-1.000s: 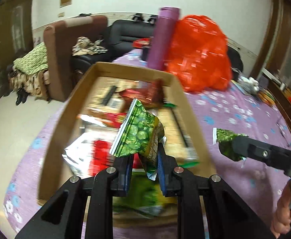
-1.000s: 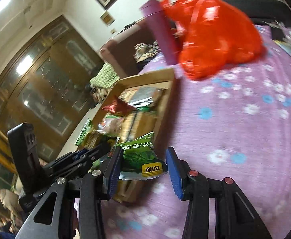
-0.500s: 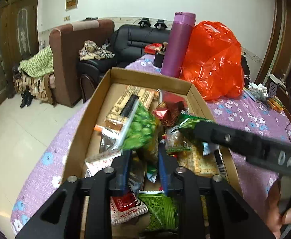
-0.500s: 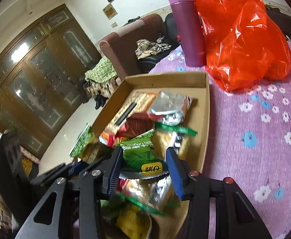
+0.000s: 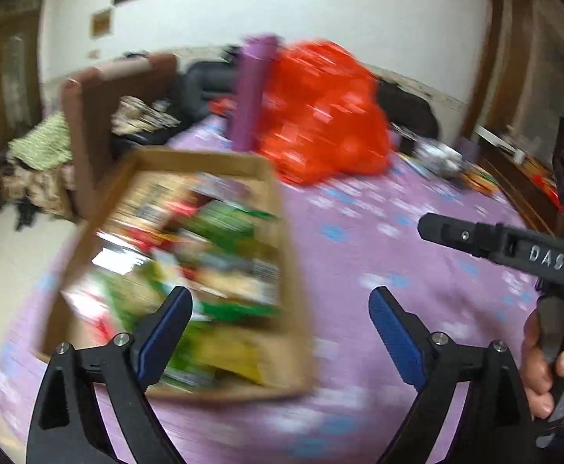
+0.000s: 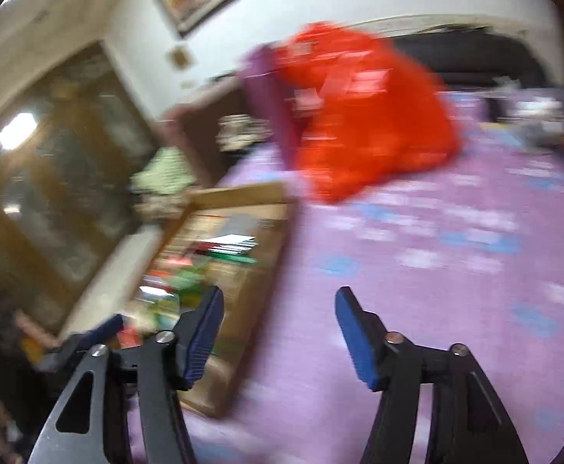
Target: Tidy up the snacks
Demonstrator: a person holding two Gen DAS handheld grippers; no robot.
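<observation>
Both views are smeared by motion blur, so fine detail is lost. The left gripper (image 5: 280,311) has its blue-padded fingers (image 5: 166,328) spread wide with nothing between them; one finger sits over the near right part of the cardboard box (image 5: 287,270), the other over the bare purple flowered cloth (image 5: 378,239) that covers the surface. The right gripper (image 6: 280,324) is likewise spread and holds nothing, its left finger over the box's right wall (image 6: 270,270) and its right finger over the cloth (image 6: 436,270). The snacks (image 5: 204,251) lie heaped inside the box as a jumble of green, red, yellow and silvery packets; single packets cannot be told apart in the blur. Beyond the far end of the box stands a tall purple bottle (image 5: 253,92), upright, with a bulging orange-red plastic bag (image 5: 320,116) just beside it on the cloth. In the left wrist view the right gripper's black body (image 5: 494,239) reaches in from the right edge, with the person's hand (image 5: 544,363) closed around its handle.
</observation>
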